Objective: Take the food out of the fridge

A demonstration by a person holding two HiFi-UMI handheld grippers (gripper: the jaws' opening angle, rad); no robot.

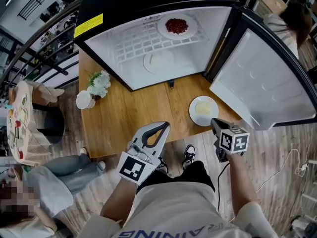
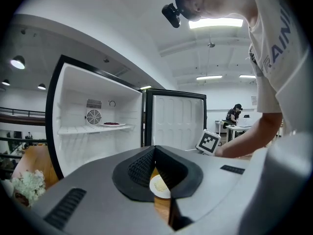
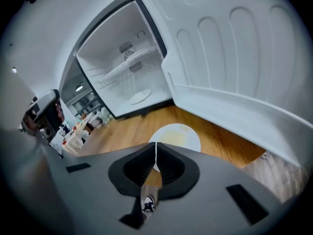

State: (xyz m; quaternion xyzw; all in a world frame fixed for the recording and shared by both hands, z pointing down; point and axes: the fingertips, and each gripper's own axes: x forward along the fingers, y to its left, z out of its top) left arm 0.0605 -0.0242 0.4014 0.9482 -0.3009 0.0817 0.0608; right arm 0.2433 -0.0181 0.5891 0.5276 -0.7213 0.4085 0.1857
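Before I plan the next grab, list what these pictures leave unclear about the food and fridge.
- Red food on the shelf plate: too small in the head view, edge-on in the left gripper view; kind unclear.
- Floor plate inside the fridge: white on white in the head view; contents unclear.
- Pale food on the table plate: featureless in every view; kind unclear.
- Fridge top: cut off by the head view's upper edge.

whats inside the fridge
A plate of red food on the wire shelf; below, a pale plate, its contents unclear through the shelf.
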